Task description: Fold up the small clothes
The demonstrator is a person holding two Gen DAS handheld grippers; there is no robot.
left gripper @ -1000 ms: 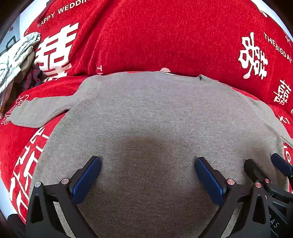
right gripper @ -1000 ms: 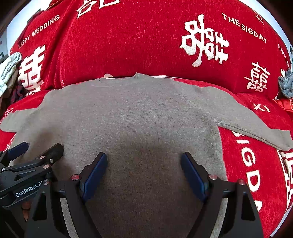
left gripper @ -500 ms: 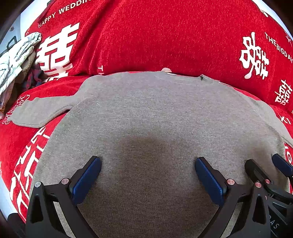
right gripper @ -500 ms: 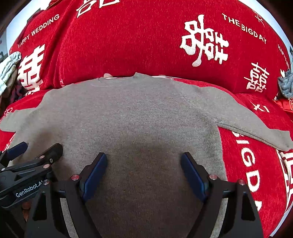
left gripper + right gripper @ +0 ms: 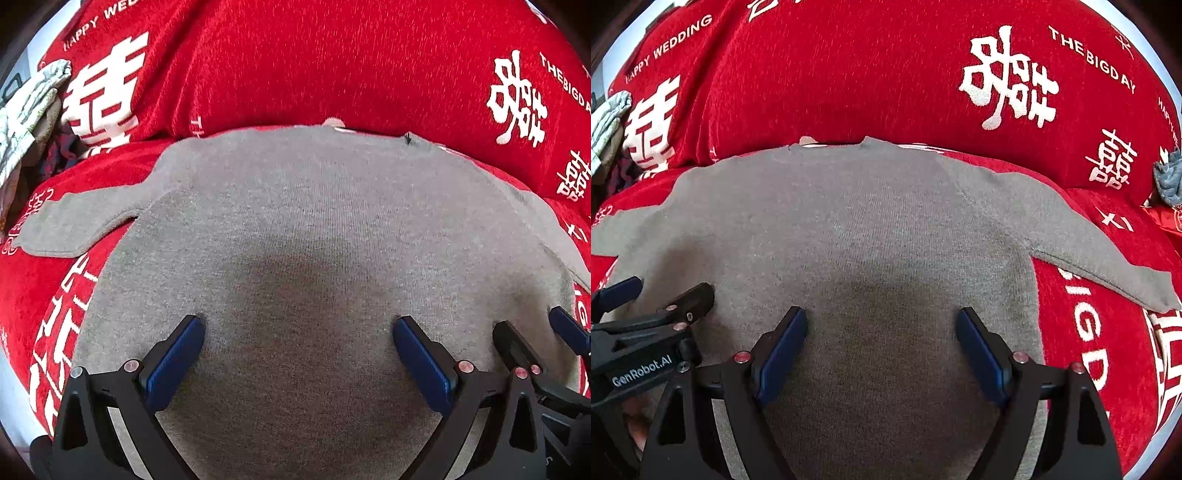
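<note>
A small grey knit sweater (image 5: 295,221) lies flat on a red cover, neck away from me, both sleeves spread out to the sides. It also fills the right wrist view (image 5: 857,229). My left gripper (image 5: 299,354) is open and empty, just above the sweater's lower body. My right gripper (image 5: 881,350) is open and empty over the same lower part, to the right of the left one. The left sleeve (image 5: 74,221) and the right sleeve (image 5: 1100,258) lie flat.
The red cover (image 5: 332,66) with white lettering rises as a cushion behind the sweater. A pile of pale and dark clothes (image 5: 26,107) sits at the far left. A grey-blue cloth (image 5: 1169,177) lies at the far right edge.
</note>
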